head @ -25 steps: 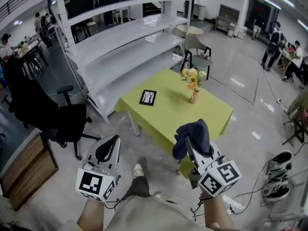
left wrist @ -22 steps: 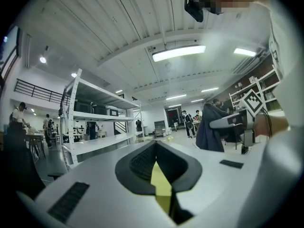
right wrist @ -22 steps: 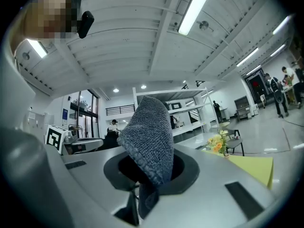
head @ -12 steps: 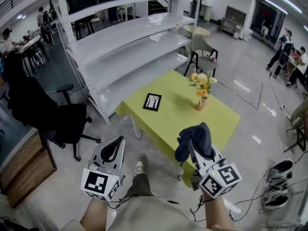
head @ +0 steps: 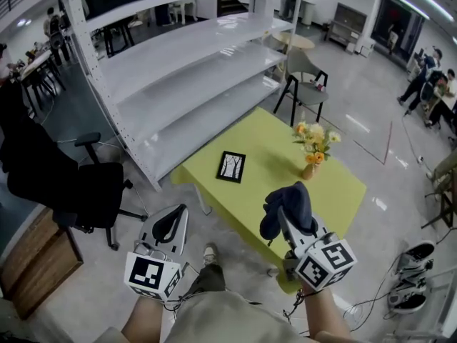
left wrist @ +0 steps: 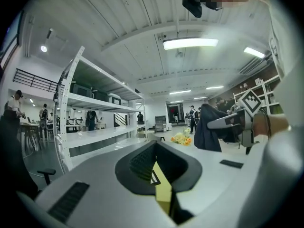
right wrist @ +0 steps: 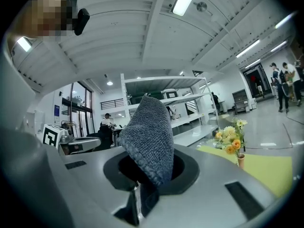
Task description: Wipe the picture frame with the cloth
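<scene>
**Cloth [head: 284,204] in your right jaws, picture frame [head: 231,166] well ahead on the bench [head: 265,140]**

Your right gripper [head: 289,219] has its jaws clamped on the dark blue-grey cloth. The pinched end sits low between the jaws, and the rest stands up in a bunched fold above them [right wrist: 147,139].

Your left gripper [head: 166,221] holds nothing. Its jaws are drawn together to a thin slit, and only a sliver of the yellow-green bench shows through it [left wrist: 160,186].

Both grippers are held up over the floor, side by side and apart from each other, short of the bench's near corner.

The black-edged picture frame lies flat on the bench. It is ahead of both pairs of jaws, roughly between their two lines and well apart from either, so the cloth is not touching it.

A small vase of yellow and orange flowers [head: 313,148] stands upright on the bench ahead of your right jaws, to the right of the frame. White shelving [head: 182,70] runs beyond the bench, ahead of your left jaws.
</scene>
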A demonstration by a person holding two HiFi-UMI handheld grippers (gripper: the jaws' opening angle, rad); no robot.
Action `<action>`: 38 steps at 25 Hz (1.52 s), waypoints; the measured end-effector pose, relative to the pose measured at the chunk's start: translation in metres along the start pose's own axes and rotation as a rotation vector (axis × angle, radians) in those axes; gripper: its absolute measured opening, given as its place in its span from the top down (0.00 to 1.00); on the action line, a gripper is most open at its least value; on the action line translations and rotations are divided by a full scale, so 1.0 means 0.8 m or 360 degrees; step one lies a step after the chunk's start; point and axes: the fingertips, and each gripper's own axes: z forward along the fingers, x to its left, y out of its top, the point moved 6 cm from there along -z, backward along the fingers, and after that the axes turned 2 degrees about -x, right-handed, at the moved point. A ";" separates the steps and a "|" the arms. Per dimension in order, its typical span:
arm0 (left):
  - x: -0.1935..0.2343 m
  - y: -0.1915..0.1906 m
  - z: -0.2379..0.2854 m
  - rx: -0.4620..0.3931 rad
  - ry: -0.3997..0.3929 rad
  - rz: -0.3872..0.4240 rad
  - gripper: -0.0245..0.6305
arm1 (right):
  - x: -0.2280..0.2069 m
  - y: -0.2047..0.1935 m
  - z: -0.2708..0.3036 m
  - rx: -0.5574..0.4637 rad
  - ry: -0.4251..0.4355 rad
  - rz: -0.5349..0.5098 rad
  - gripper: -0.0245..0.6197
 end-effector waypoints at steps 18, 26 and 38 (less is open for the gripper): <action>0.206 -0.026 0.227 0.0085 -0.0283 -0.0039 0.95 | -0.070 0.019 0.279 0.0191 -0.0264 -0.0101 0.86; 0.235 -0.049 0.272 0.0155 -0.0316 -0.0043 0.95 | -0.095 0.013 0.321 0.0241 -0.0324 -0.0106 0.86; 0.227 -0.091 0.340 0.0258 -0.0348 -0.0055 0.95 | -0.172 -0.023 0.384 0.0439 -0.0245 -0.0175 0.86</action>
